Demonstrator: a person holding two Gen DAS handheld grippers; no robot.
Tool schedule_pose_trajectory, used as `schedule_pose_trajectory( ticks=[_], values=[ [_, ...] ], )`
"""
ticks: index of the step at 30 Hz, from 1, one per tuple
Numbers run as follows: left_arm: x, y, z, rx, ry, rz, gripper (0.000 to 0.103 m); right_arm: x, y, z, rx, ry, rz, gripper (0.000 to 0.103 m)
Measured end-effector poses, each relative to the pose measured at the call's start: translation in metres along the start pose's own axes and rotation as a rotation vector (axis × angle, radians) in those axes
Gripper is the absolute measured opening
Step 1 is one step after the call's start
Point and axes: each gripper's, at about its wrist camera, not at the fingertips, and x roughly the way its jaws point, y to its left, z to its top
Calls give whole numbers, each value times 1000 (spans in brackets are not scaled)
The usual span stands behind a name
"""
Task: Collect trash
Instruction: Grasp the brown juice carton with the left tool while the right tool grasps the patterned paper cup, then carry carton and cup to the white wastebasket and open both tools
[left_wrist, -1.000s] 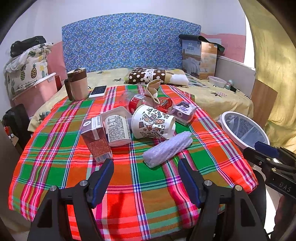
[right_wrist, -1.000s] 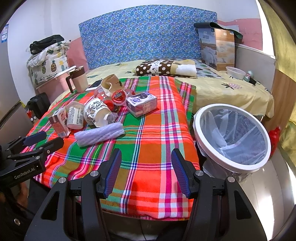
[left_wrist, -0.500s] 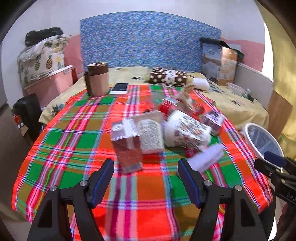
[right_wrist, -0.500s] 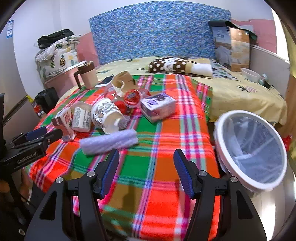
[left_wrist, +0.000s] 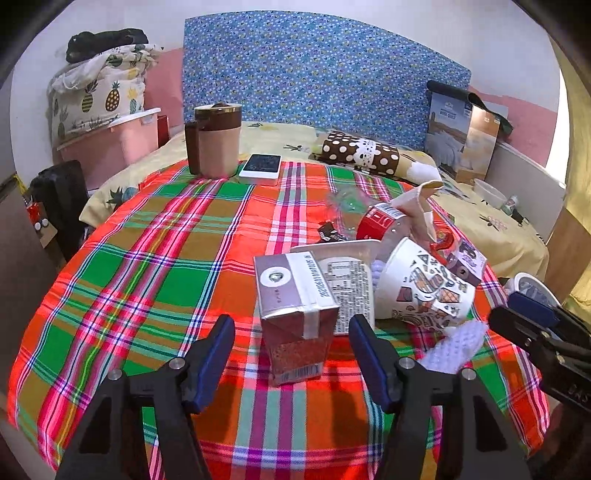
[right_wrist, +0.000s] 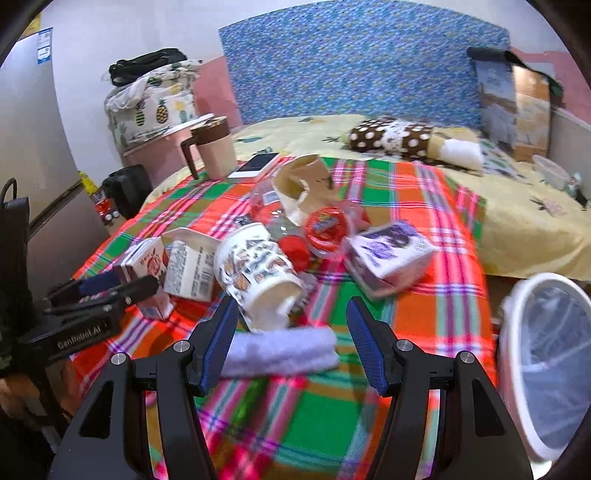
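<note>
My left claw (left_wrist: 291, 363): jaws apart and closing at this moment, low centre of the left wrist frame; the brown carton stands between the blue pads, neither pad touching it.
Brown carton (left_wrist: 295, 314): upright on the plaid cloth (left_wrist: 147, 280), centre of the frame, leaning against a white carton (left_wrist: 347, 284) just to its right.
Patterned paper cup (left_wrist: 424, 291): on its side, right of centre, touching the white carton.
My right claw (right_wrist: 291, 343): jaws wide apart, low centre of the right wrist frame; the pale foam roll lies across the gap, no pad pressing on it.
Foam roll (right_wrist: 280, 352): flat on the cloth, just below the mouth of the tipped cup (right_wrist: 258, 273).
Other trash: a purple-printed box (right_wrist: 388, 251) right of centre, a red lid (right_wrist: 327, 225) and a torn beige cup (right_wrist: 303, 184) above the pile.
Bin (right_wrist: 546, 354): white-rimmed, lined with a clear bag, at the right edge, beside the table and off the cloth.
Not trash: a brown-lidded mug (left_wrist: 214, 144) and a phone (left_wrist: 260, 168) at the far edge of the cloth, upper centre of the left frame.
</note>
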Motion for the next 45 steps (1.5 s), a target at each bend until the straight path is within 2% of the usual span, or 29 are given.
schedule_pose_trajectory(
  ticks=[1, 3, 9, 11, 14, 22, 36, 45],
  values=[
    [2, 0, 1, -4, 6, -1, 63, 4, 0, 2, 2, 6, 10, 63],
    [6, 3, 0, -10, 20, -3, 54, 14, 0, 5, 12, 28, 31, 63],
    [10, 8, 0, -10, 34, 3, 36, 23, 2, 6, 31, 70, 76, 63],
    [10, 8, -1, -6, 33, 3, 36, 24, 1, 5, 49, 85, 96, 61],
    [7, 8, -1, 5, 26, 15, 36, 20, 5, 3, 38, 76, 97, 51],
    [-6, 10, -1, 11, 0, 42, 36, 12, 13, 6, 15, 58, 98, 41],
    [-46, 1, 8, 28, -66, 41, 36, -14, 10, 15, 16, -39, 117, 39],
    [-57, -32, 21, 89, -102, -13, 36, -45, -26, 7, 104, -116, 47, 39]
  ],
)
